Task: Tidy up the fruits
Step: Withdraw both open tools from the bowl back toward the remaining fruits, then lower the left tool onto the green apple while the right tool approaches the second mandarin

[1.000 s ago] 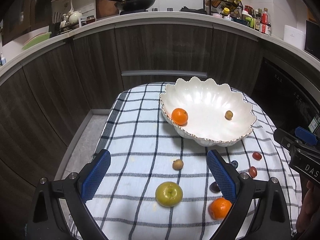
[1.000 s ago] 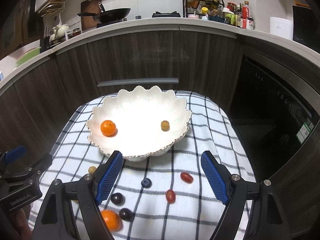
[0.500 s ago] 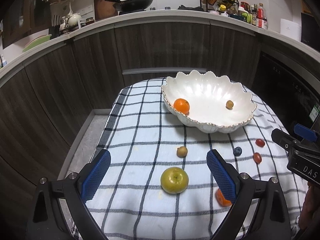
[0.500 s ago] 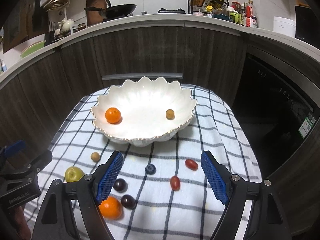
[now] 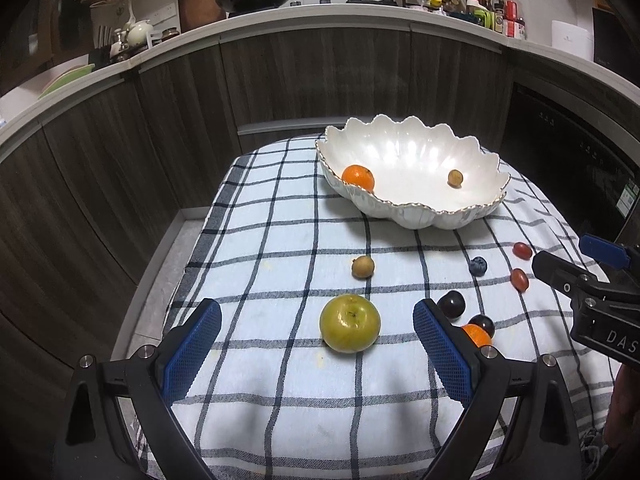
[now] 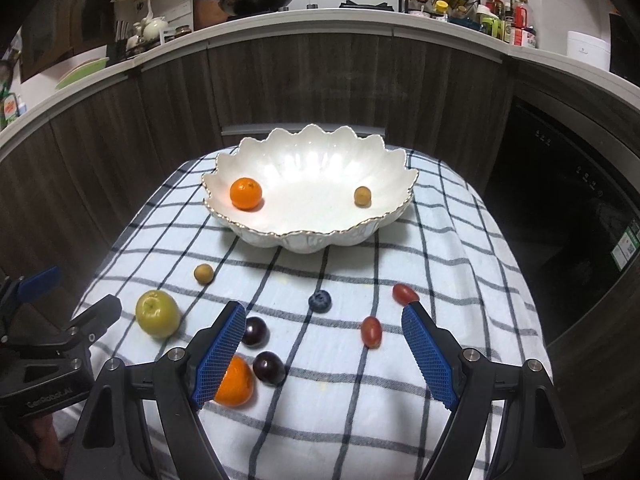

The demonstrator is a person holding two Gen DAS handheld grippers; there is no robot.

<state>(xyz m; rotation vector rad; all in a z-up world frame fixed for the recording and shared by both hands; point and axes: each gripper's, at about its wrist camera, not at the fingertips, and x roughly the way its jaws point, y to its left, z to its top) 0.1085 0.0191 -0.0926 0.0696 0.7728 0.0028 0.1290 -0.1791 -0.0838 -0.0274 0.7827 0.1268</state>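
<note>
The left gripper (image 5: 316, 342) hangs low over the checked cloth (image 5: 280, 240) with its blue fingers (image 5: 192, 344) spread wide and holding nothing. The green apple (image 5: 349, 323) sits on the cloth between them, nearer the right finger, so I judge it the next fruit to be taken. A small brown fruit (image 5: 363, 267) lies just beyond the fingertips.

The right gripper (image 6: 324, 344) is likewise wide open and empty. A red grape tomato (image 6: 371, 332) and a blueberry (image 6: 320, 302) lie between its fingers; a second tomato (image 6: 405, 294) touches the tip of the right finger. Two dark grapes (image 6: 254, 331) and an orange (image 6: 236, 387) crowd against the left finger, the orange half hidden behind it.

The white scalloped bowl (image 6: 312, 236) stands well ahead of both pairs of fingers, holding one orange (image 6: 246, 193) and one small brown fruit (image 6: 362, 196); the loose fruits probably belong there.

Compared with a second ago, both grippers have drawn back from the bowl, which now looks farther off. The apple has come from below the left fingertips to between them.
</note>
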